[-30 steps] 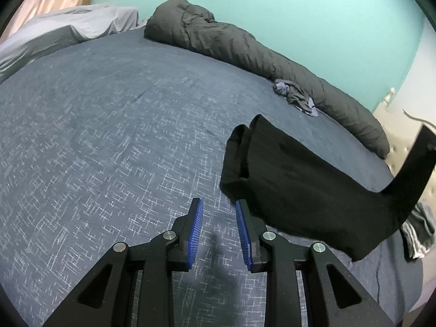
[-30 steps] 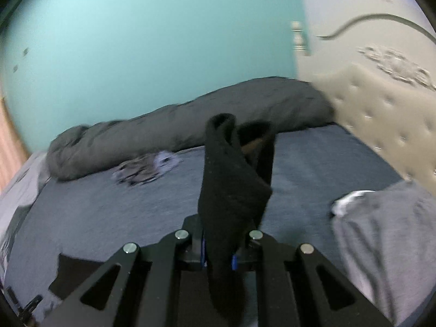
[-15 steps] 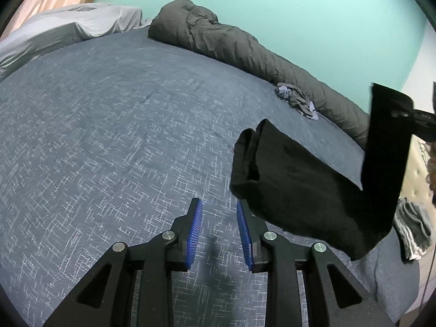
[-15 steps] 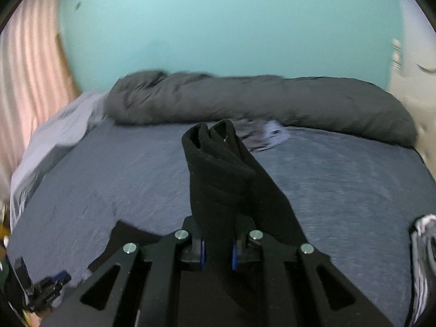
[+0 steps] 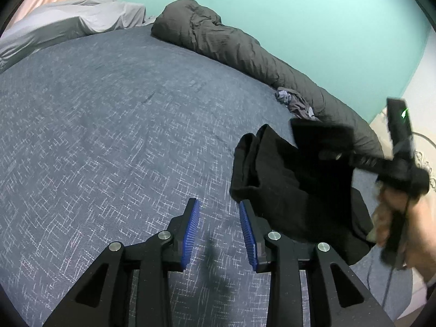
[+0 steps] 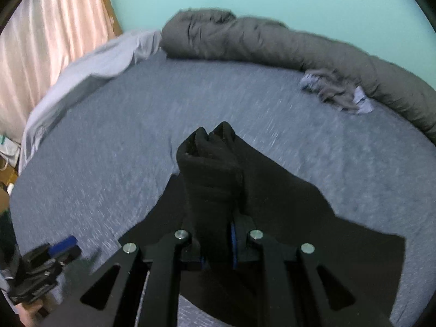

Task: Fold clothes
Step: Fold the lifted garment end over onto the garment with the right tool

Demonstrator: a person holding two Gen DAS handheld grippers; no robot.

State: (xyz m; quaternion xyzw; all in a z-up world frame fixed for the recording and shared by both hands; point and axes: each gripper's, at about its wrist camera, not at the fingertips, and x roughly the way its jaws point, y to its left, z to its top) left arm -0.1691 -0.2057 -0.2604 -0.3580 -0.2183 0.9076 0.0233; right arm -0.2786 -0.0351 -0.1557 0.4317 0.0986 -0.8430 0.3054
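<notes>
Two grippers work over a blue-grey bed sheet [image 5: 109, 136]. Far left, a pale grey pillow [image 5: 68, 24] lies at the bed's edge, with a dark grey rolled duvet [image 5: 231, 46] running along the teal wall. The left gripper [image 5: 219, 234] hangs just above the sheet with its blue pads spread apart and nothing between them. Just right of it lies the black garment [image 5: 275, 188], partly flat on the sheet. Behind it, a small crumpled grey cloth [image 5: 297, 103] rests against the duvet. At far right the right gripper [image 6: 218, 242], held by a hand [image 5: 403, 218], is clenched on a raised fold of the black garment, lifting it over the flat part
</notes>
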